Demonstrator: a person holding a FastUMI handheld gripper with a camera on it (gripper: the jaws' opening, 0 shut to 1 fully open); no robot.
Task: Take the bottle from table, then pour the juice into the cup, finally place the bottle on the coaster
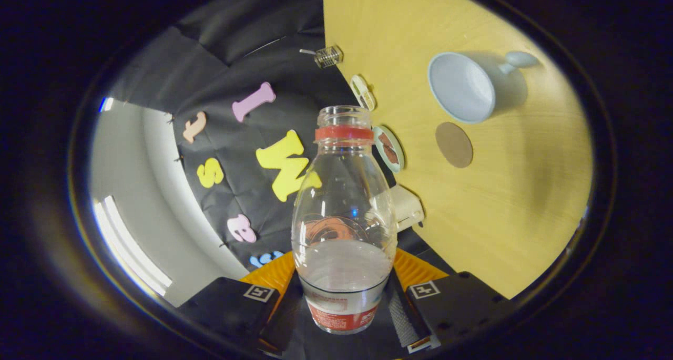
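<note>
My gripper [342,302] is shut on a clear plastic bottle [343,213] with a red neck ring and no cap, held between the two fingers by its lower body near a red label. The view is rolled sideways, so the bottle lies tipped and its clear liquid pools toward the base. Its open mouth [344,115] points toward the back edge of the wooden table [505,218]. A pale blue cup [465,86] with a handle stands on the table, off to the side of the mouth. A round brown coaster [454,144] lies beside the cup, nearer the bottle.
Along the table's back edge sit a small wire cage object [328,56], an oval white item [363,92], a round dish [389,148] and a white box [407,207]. Black cloth forms the booth wall behind them.
</note>
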